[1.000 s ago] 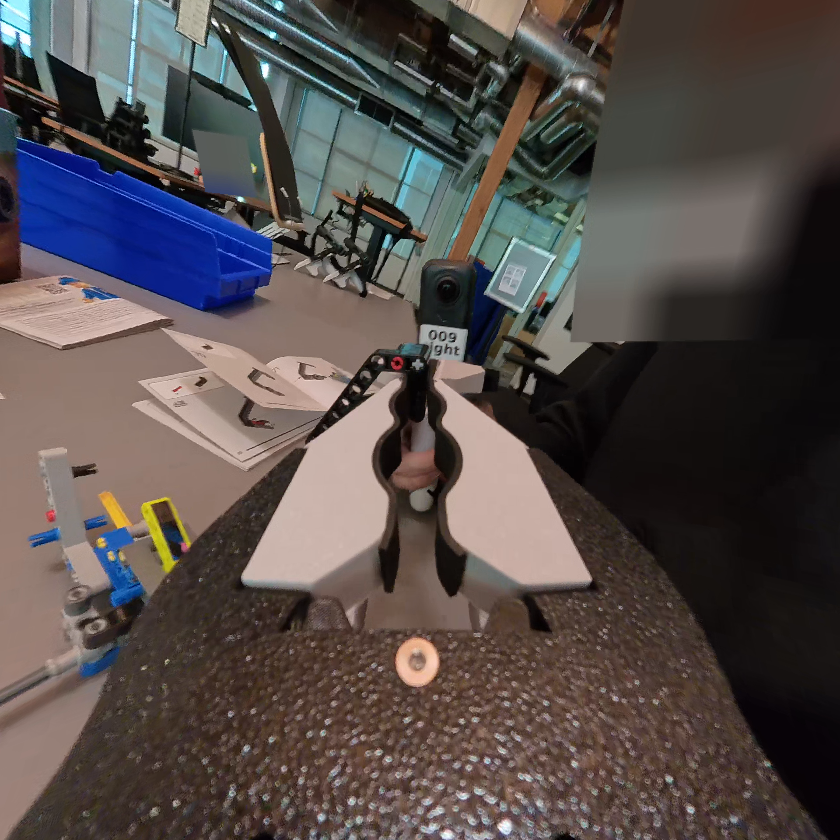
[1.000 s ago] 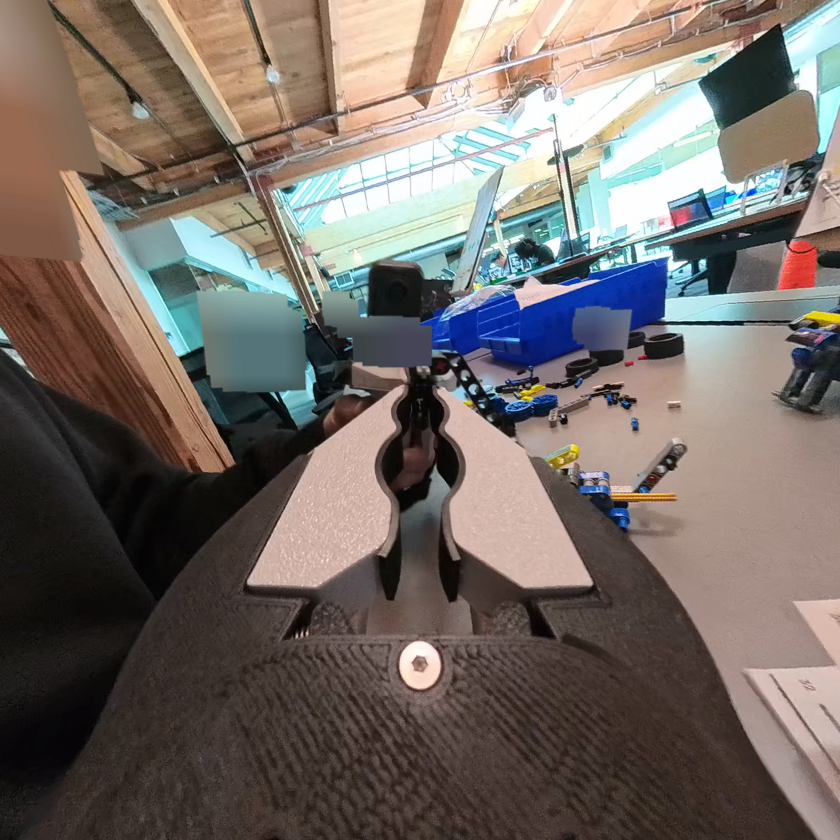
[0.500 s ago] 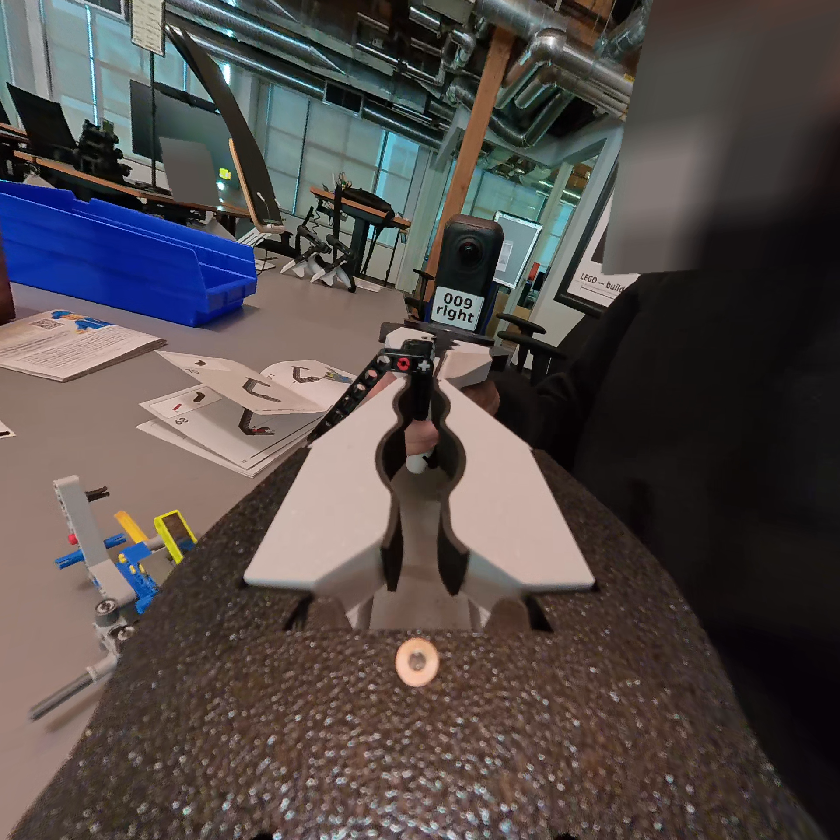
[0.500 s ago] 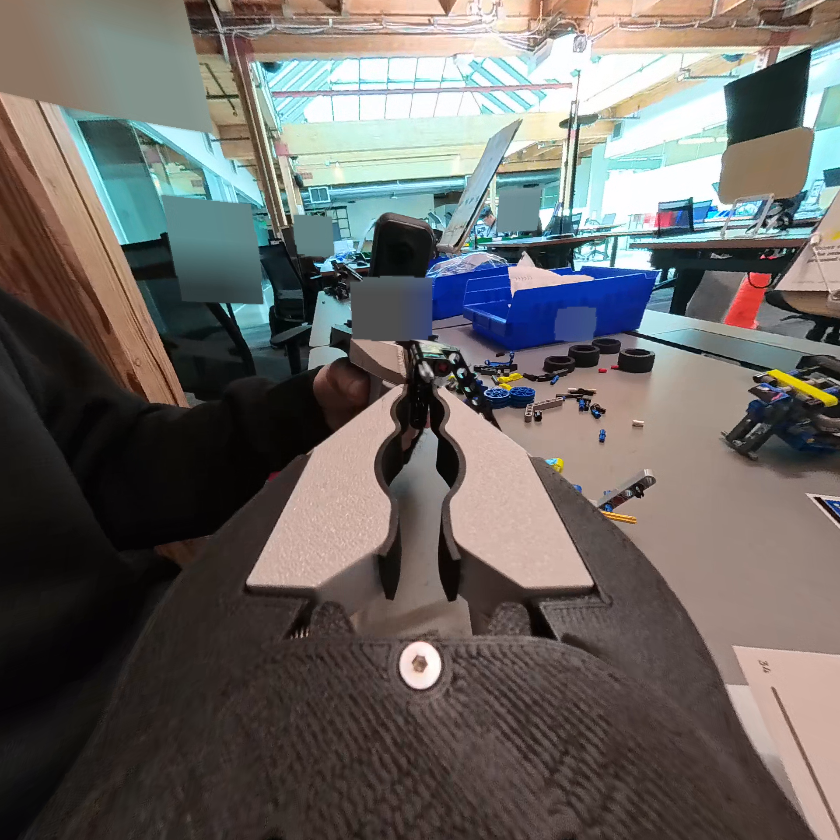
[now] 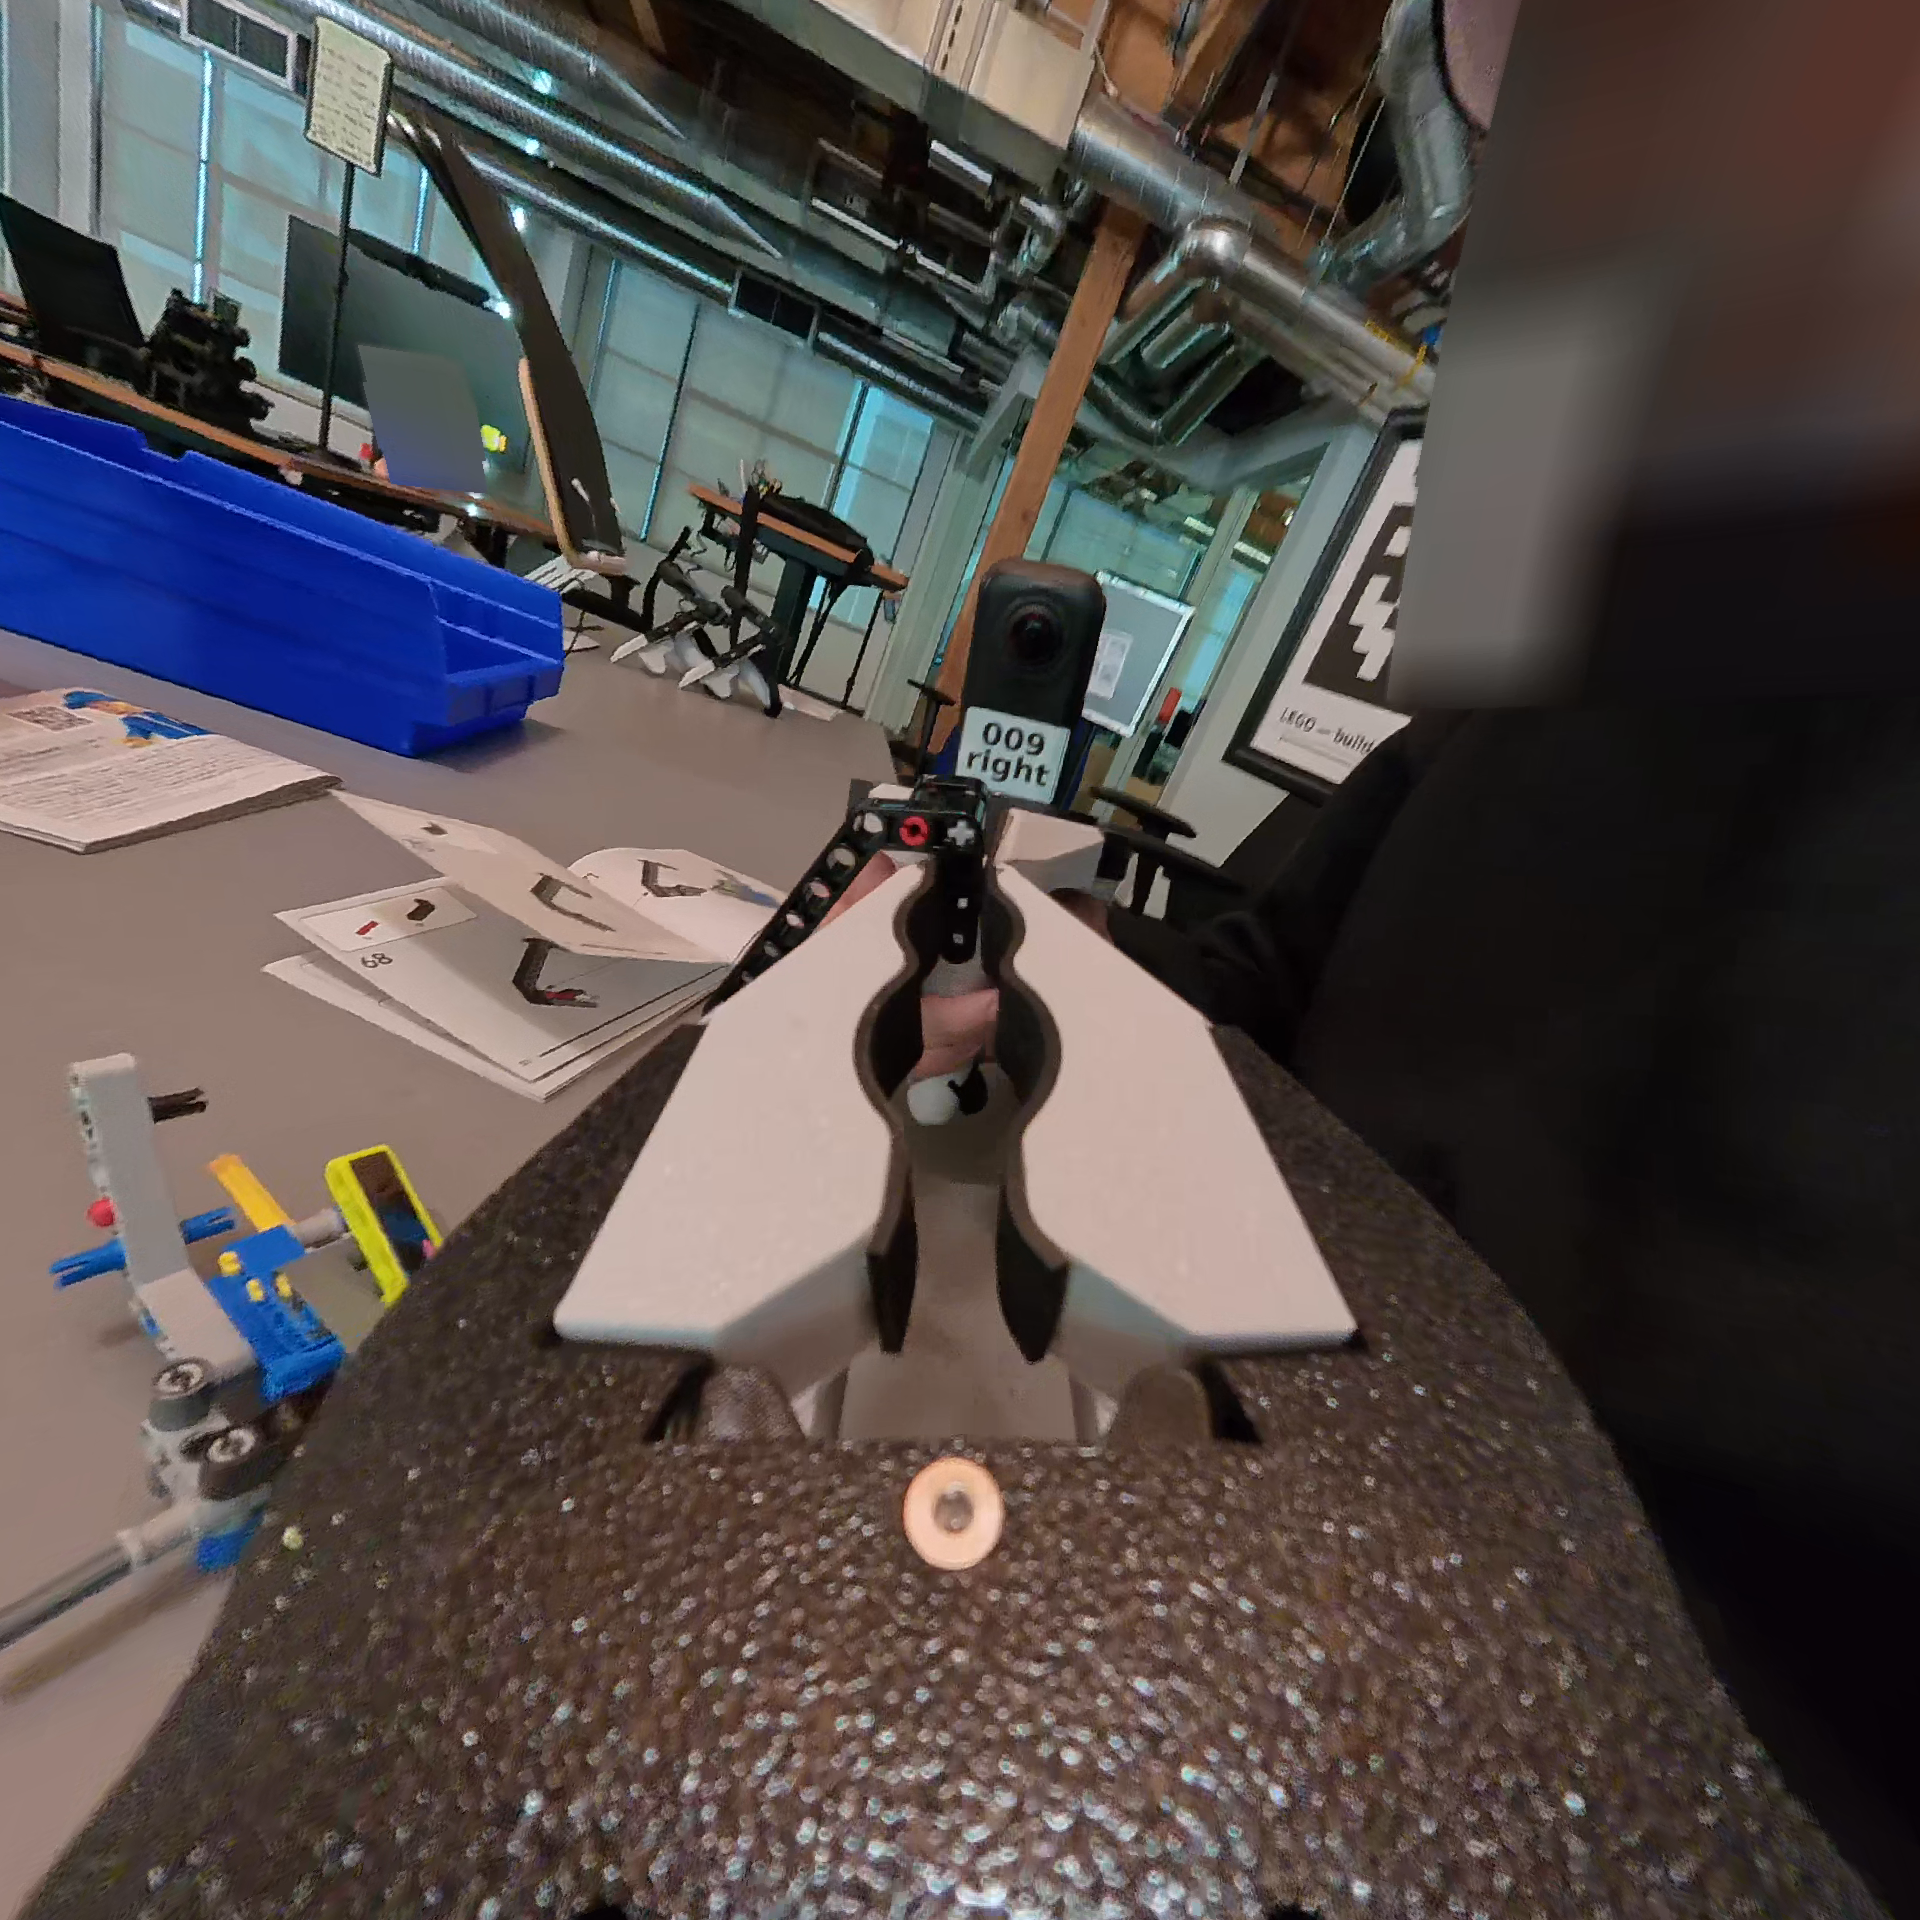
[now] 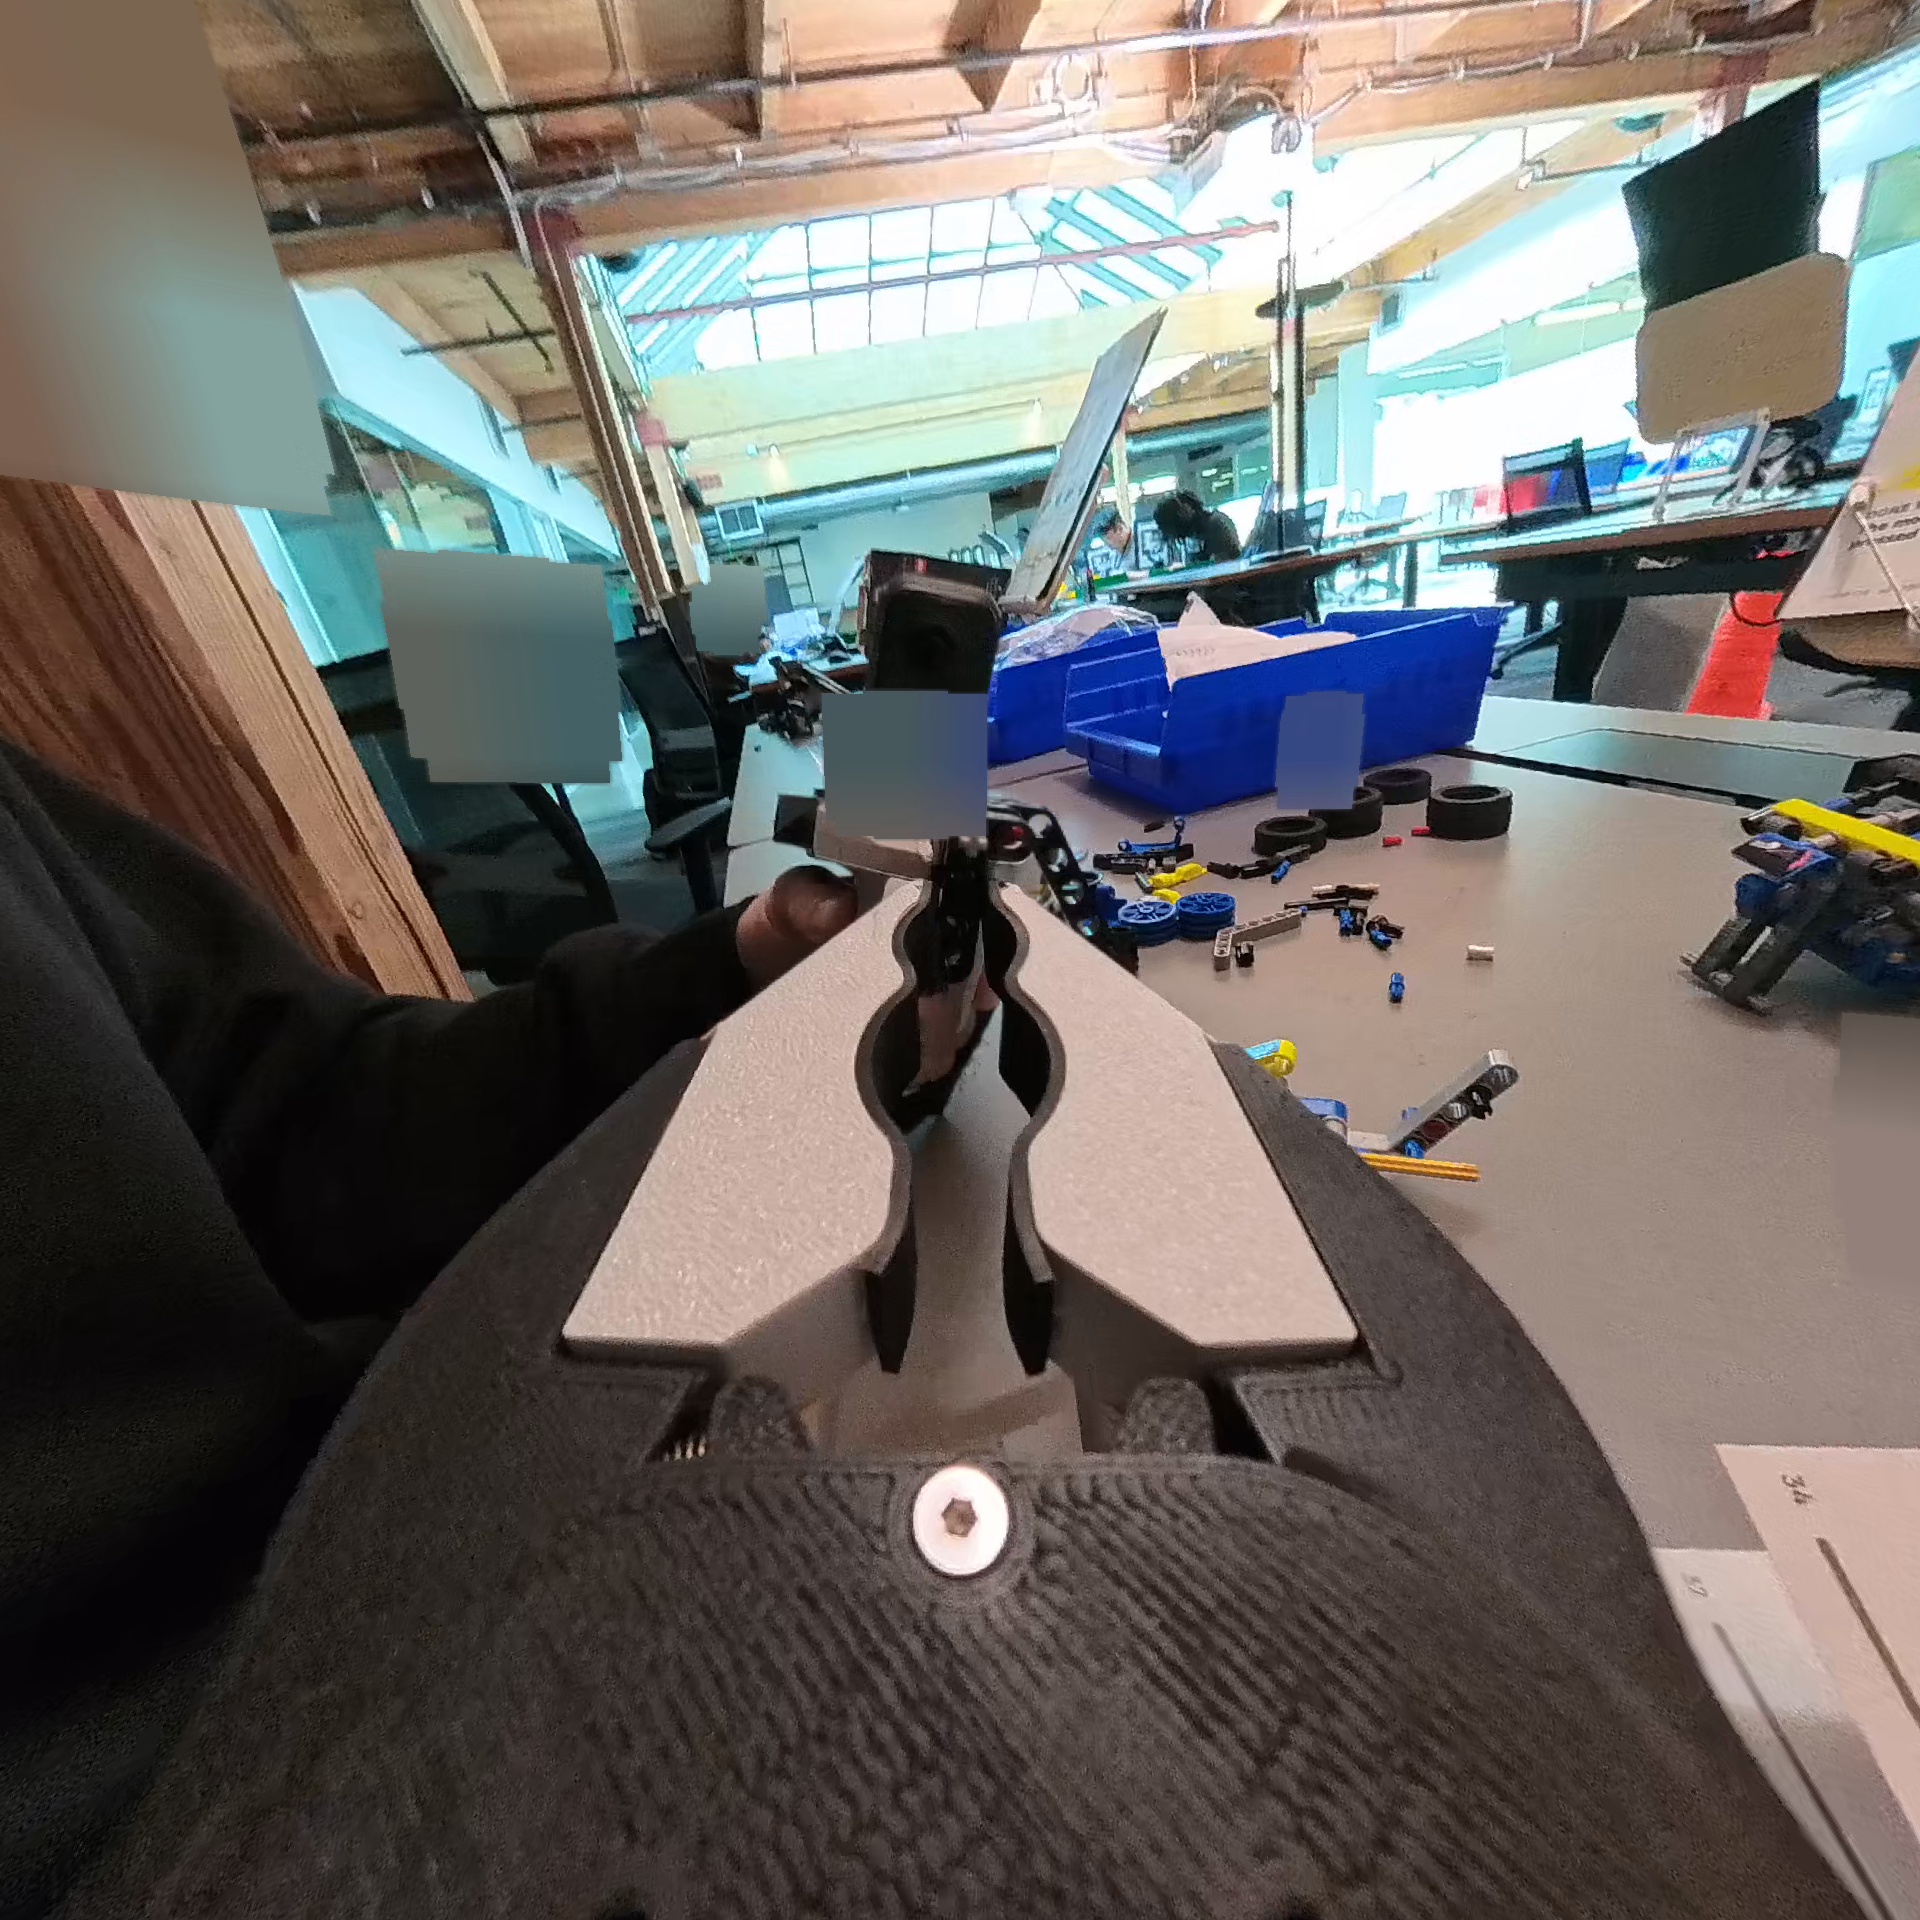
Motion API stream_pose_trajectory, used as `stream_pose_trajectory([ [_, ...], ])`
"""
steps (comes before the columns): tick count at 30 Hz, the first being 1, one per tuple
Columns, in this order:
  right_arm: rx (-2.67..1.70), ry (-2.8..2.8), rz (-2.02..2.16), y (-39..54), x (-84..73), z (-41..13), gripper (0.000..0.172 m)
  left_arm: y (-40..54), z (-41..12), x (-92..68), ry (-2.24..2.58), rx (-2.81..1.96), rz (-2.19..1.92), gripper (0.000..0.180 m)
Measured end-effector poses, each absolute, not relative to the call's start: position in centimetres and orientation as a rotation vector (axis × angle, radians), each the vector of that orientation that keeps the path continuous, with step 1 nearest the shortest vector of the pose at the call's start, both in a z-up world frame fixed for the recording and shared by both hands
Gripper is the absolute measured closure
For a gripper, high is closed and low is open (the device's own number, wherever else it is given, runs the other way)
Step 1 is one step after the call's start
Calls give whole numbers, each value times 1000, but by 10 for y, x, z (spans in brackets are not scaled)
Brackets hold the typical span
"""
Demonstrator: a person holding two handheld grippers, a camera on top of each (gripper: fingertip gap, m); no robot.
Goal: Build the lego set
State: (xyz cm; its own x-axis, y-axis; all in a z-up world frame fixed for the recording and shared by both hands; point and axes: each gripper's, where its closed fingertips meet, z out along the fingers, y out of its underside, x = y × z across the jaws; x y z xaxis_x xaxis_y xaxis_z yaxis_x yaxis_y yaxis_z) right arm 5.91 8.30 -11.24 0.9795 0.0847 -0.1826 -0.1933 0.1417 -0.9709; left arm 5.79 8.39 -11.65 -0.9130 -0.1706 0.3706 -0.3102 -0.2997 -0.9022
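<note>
Jaws of both grippers [image 5: 954,883] [image 6: 961,894] clamp one black beam assembly [image 5: 914,831] between them.

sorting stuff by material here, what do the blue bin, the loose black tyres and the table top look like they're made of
Blue bin: looks like moulded hard plastic, uniform colour, slight sheen, ribbed rim. Black tyres: probably rubber, matt black with tread. Table top: smooth grey, low sheen, likely laminate; the look leaves that open.

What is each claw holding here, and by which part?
Both grip one black holed-beam assembly, raised off the table. The left claw pinches its short arm below the red pin; the right claw pinches it from the opposite side.
</note>
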Motion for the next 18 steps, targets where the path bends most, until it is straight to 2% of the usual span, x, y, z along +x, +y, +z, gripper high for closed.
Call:
stream_pose_trajectory([
  [4,-1382,86,190,80,57,-102,151,91,-110,60,-1688,637,2424,177],
  [7,-1398,76,158,82,56,-100,172,93,-108,60,-1644,629,2437,177],
  [10,-1414,109,141,83,61,-104,163,91,-110,61,-1642,644,2423,177],
  [13,-1421,130,132,82,65,-106,171,90,-111,63,-1643,670,2402,177],
  [15,-1424,133,133,81,66,-107,170,89,-111,63,-1654,676,2401,177],
  [18,-1425,148,127,80,69,-108,160,89,-111,63,-1676,679,2396,177],
])
